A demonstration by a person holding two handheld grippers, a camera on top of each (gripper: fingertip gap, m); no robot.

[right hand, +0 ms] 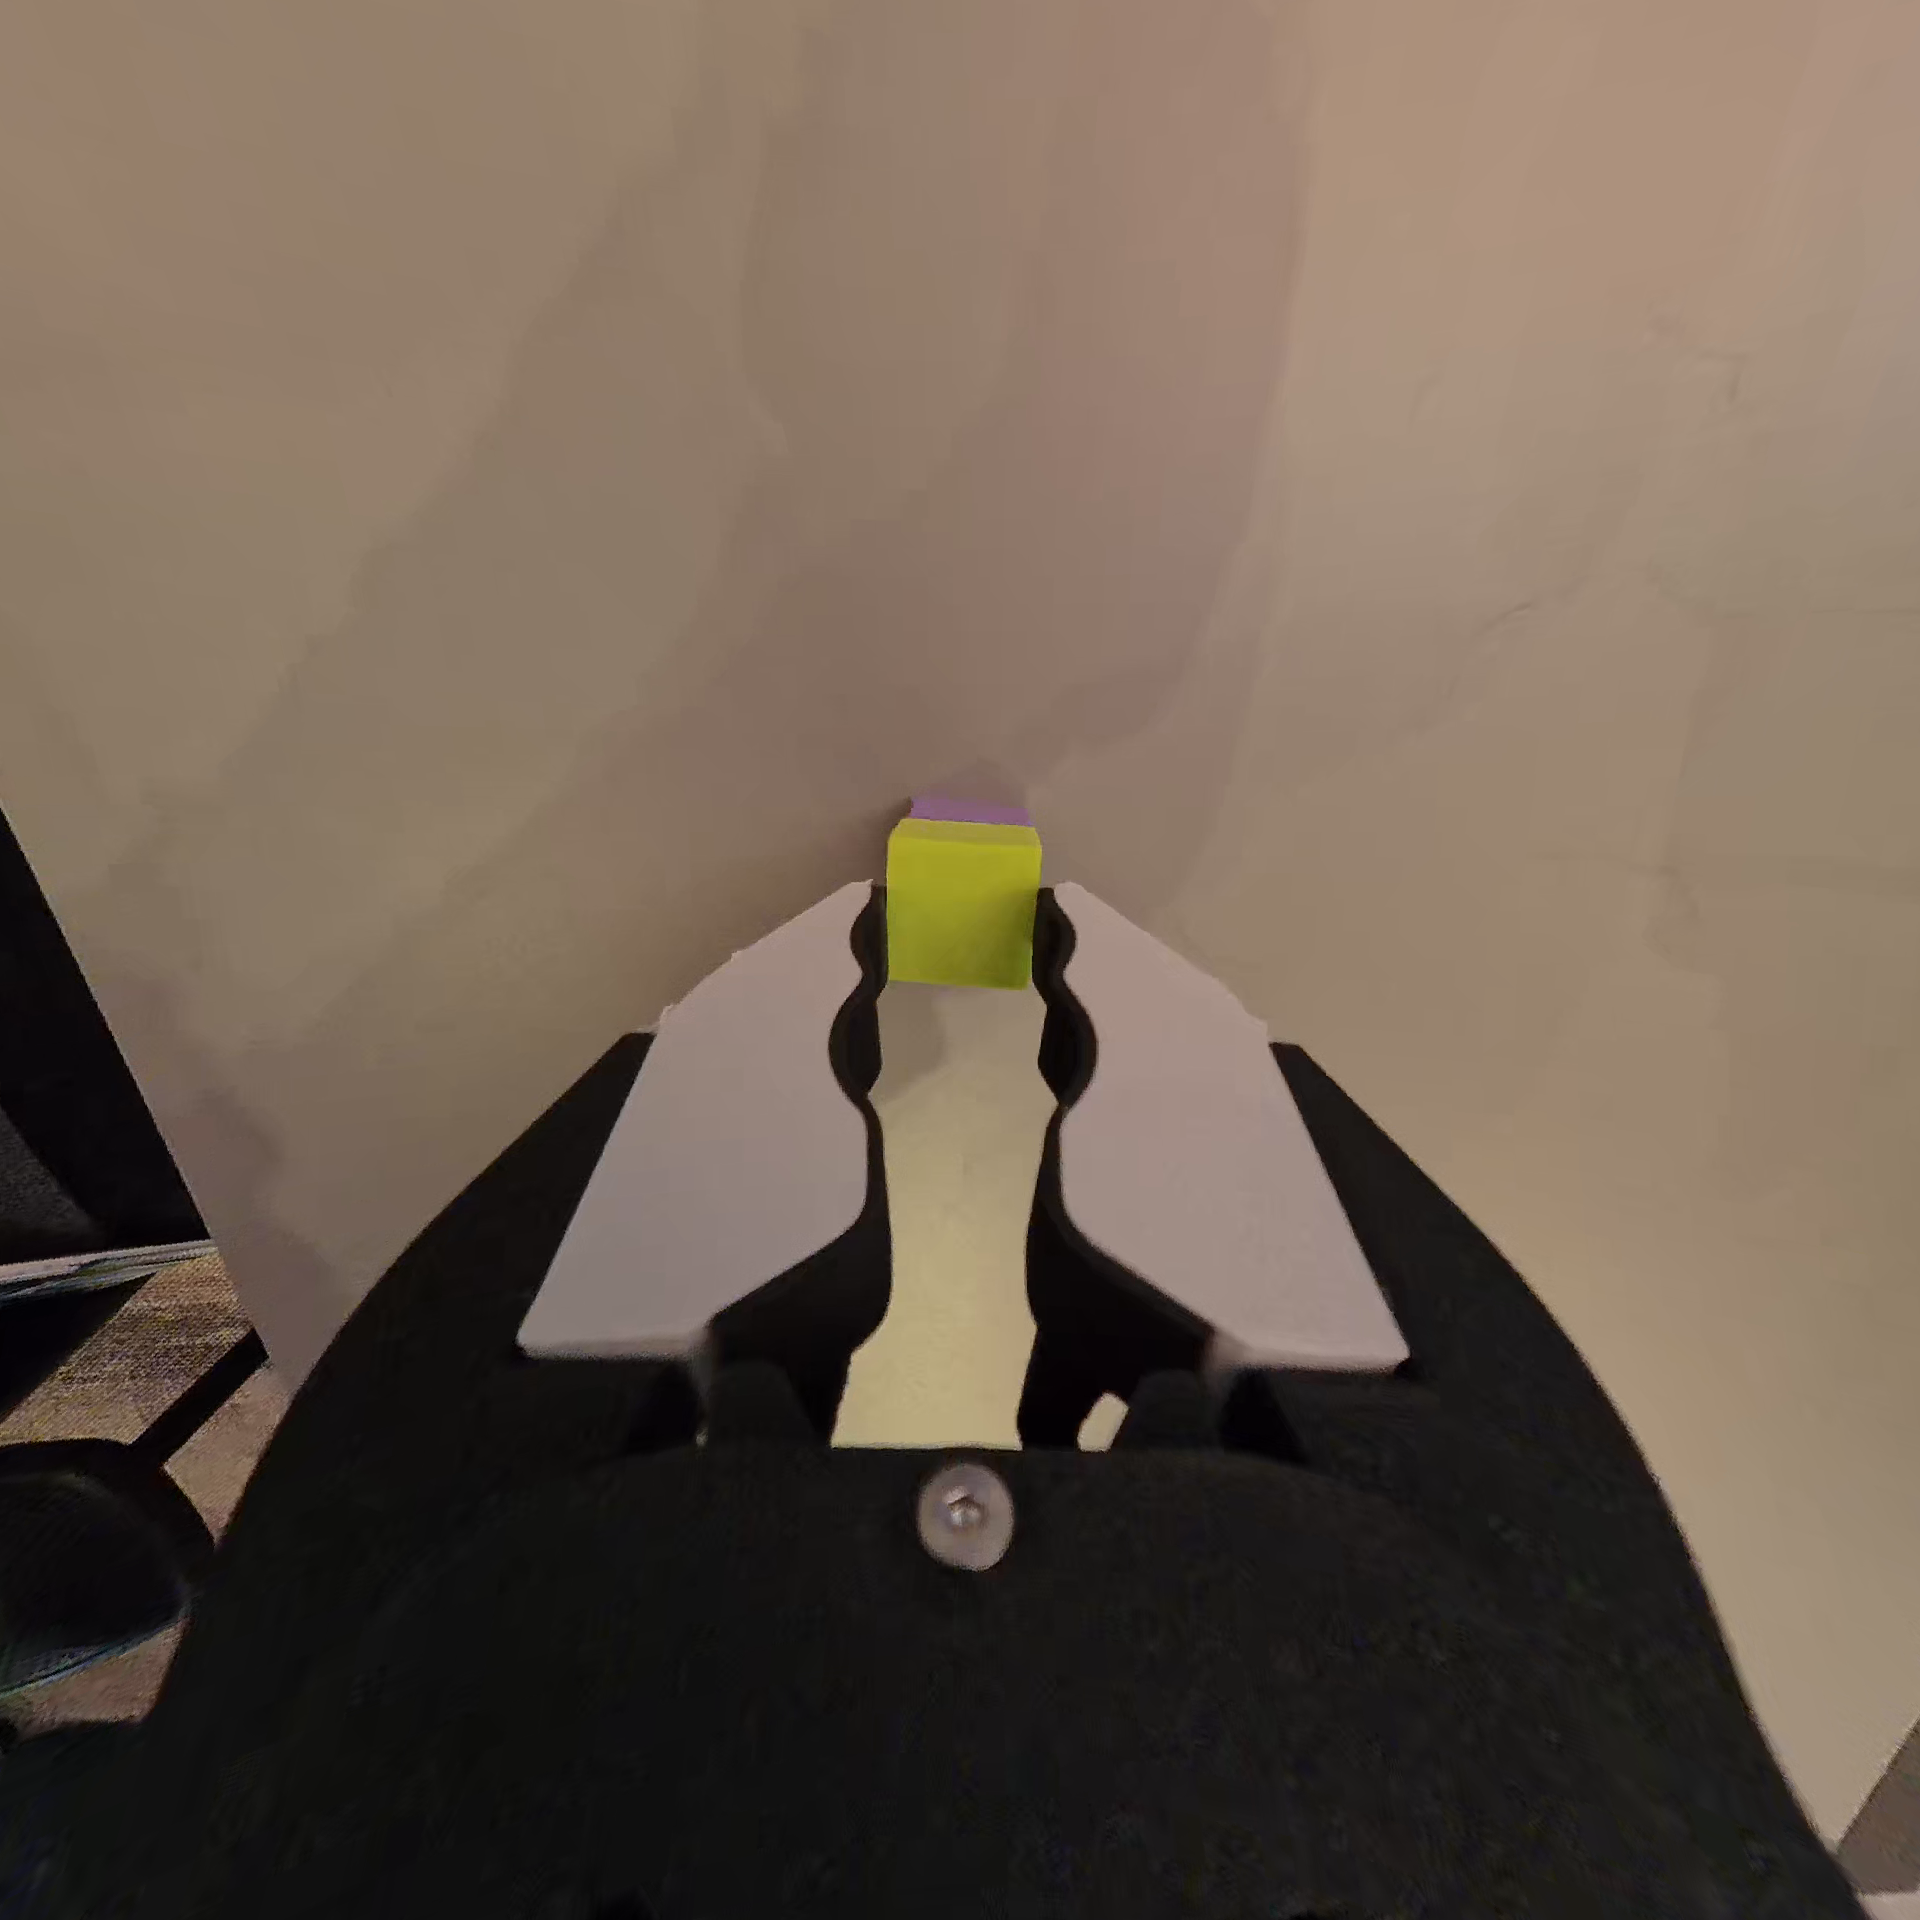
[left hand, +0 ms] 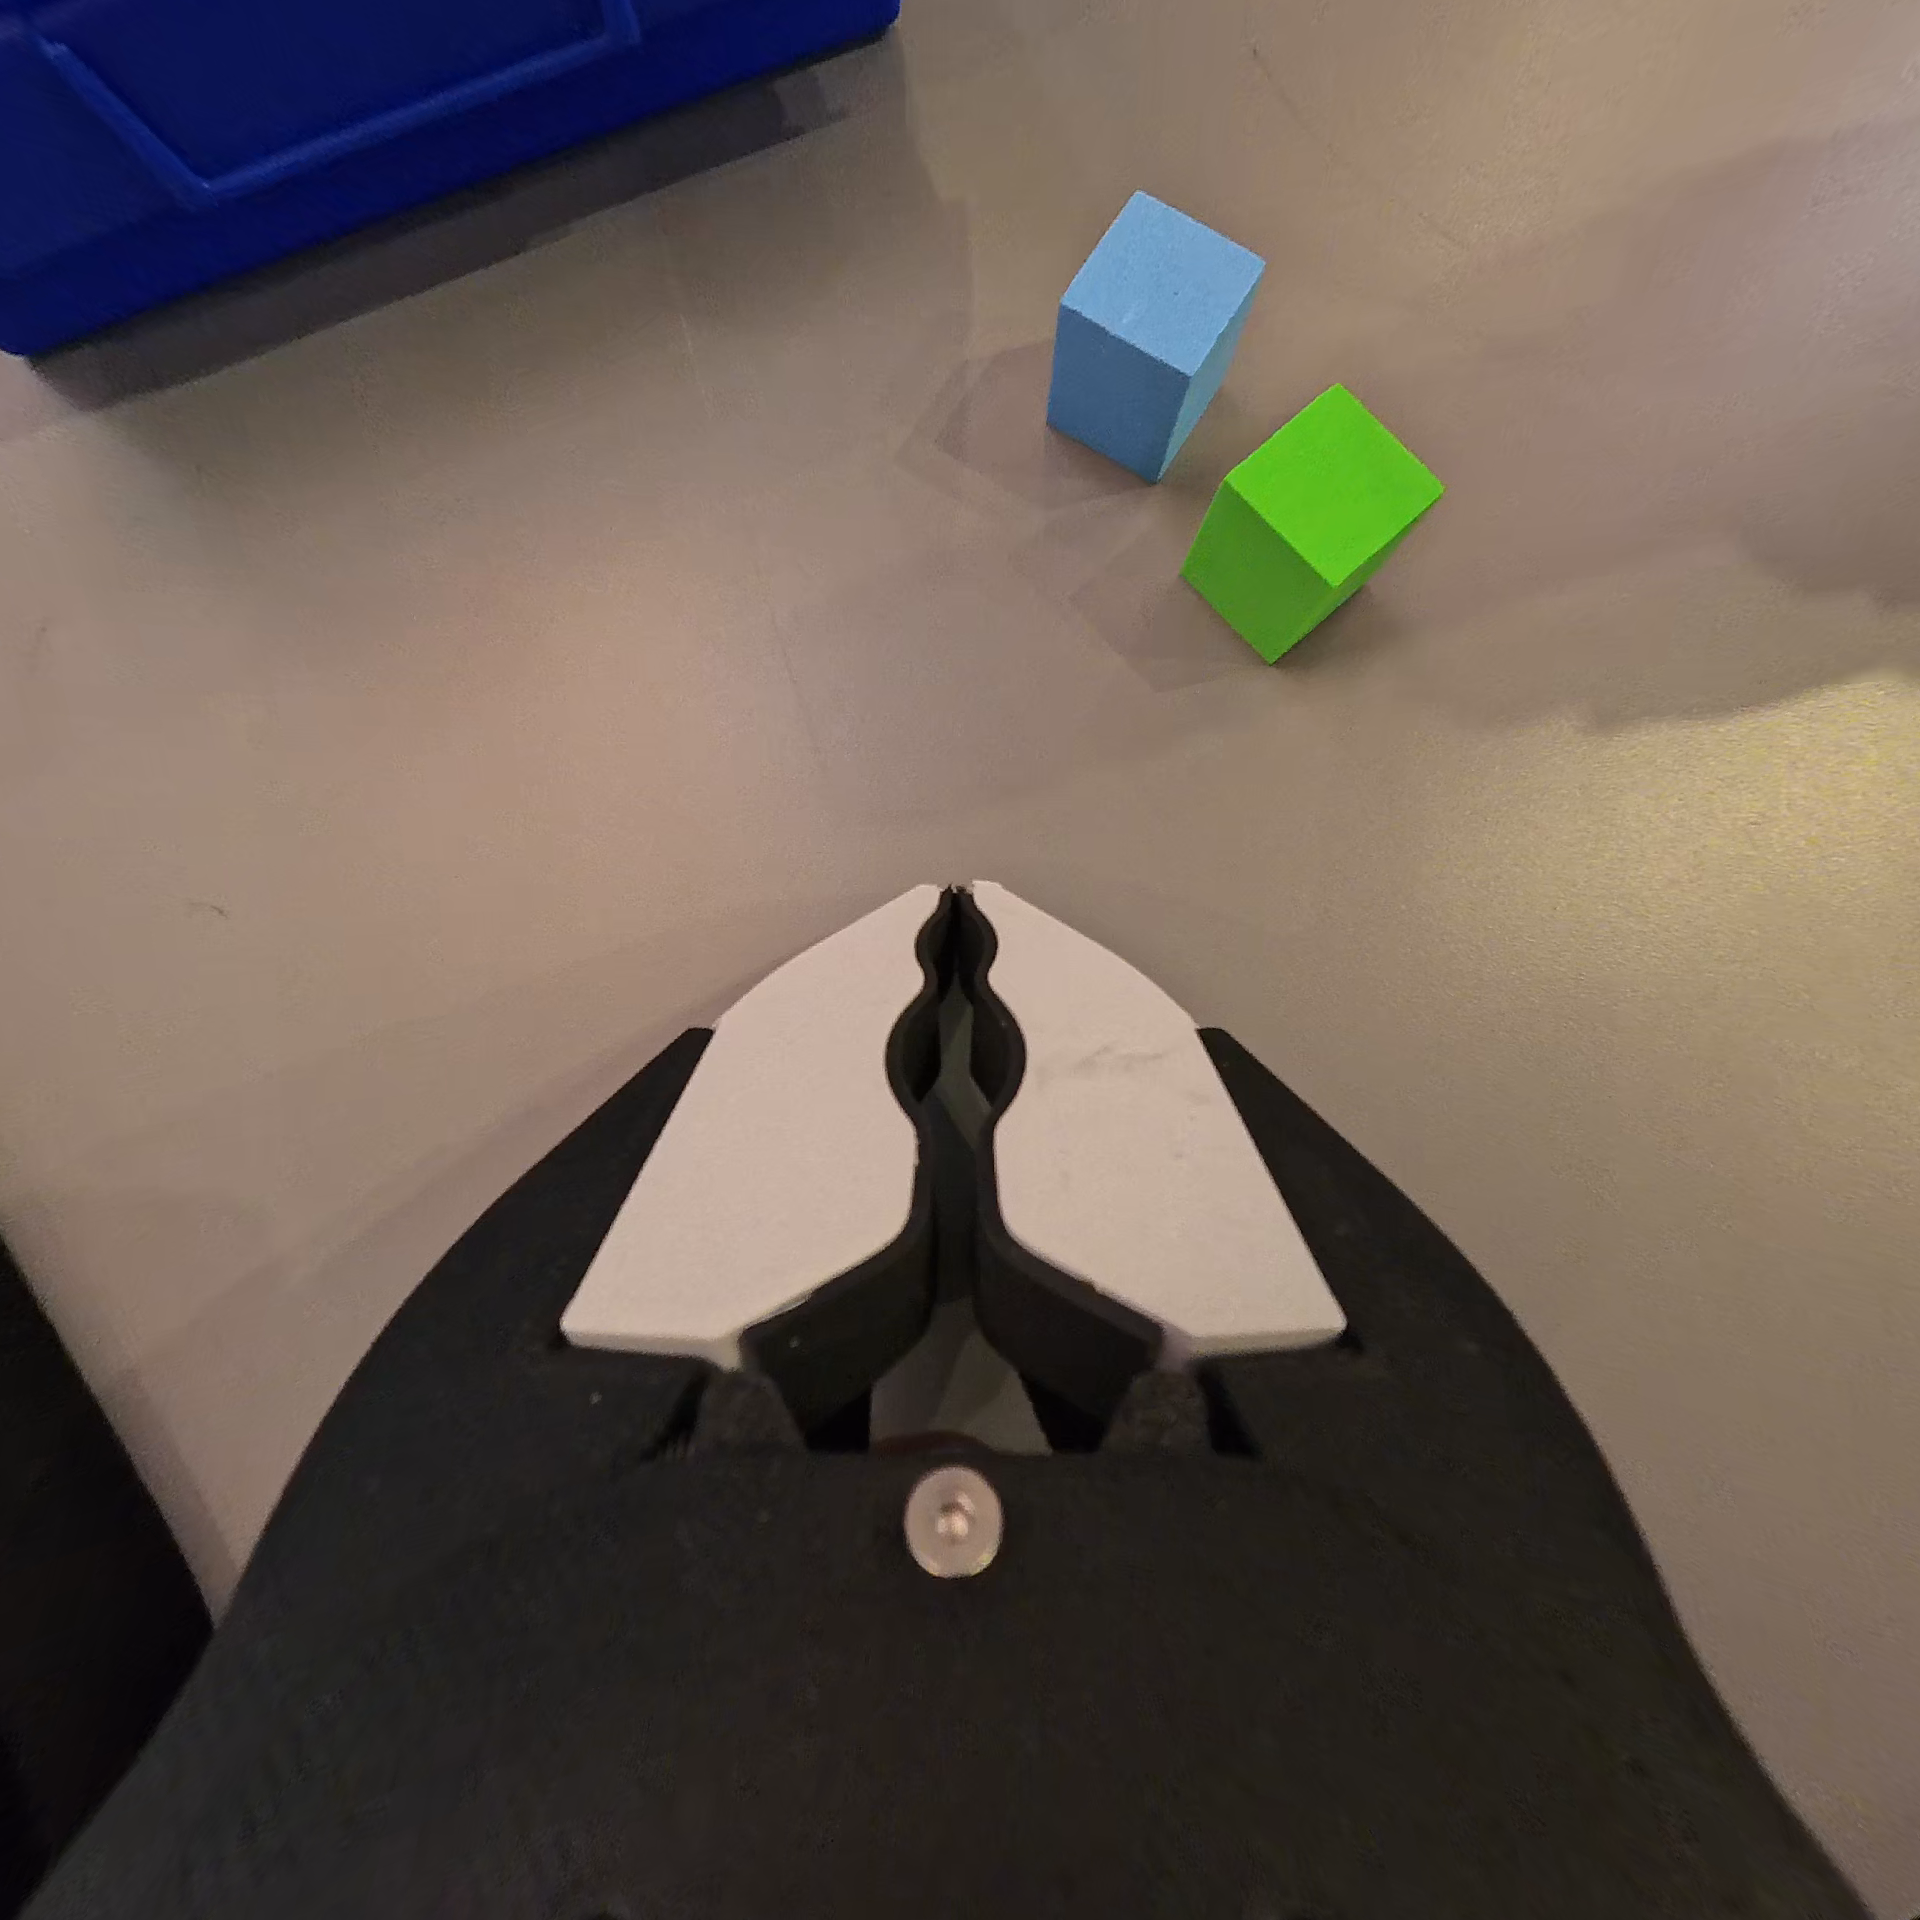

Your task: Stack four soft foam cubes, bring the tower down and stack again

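Two cubes stacking: right gripper (right hand: pixel 961 902) clamped on yellow-green cube (right hand: pixel 961 904) over purple cube (right hand: pixel 971 808). Left gripper (left hand: pixel 956 890) closed, empty. Blue cube (left hand: pixel 1148 332), green cube (left hand: pixel 1309 520) waiting far right. Next, probably: square up, release gently.

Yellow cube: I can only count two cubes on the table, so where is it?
In the right wrist view, the yellow cube sits centred between the right gripper's fingers, which press its sides, directly in front of a purple cube.
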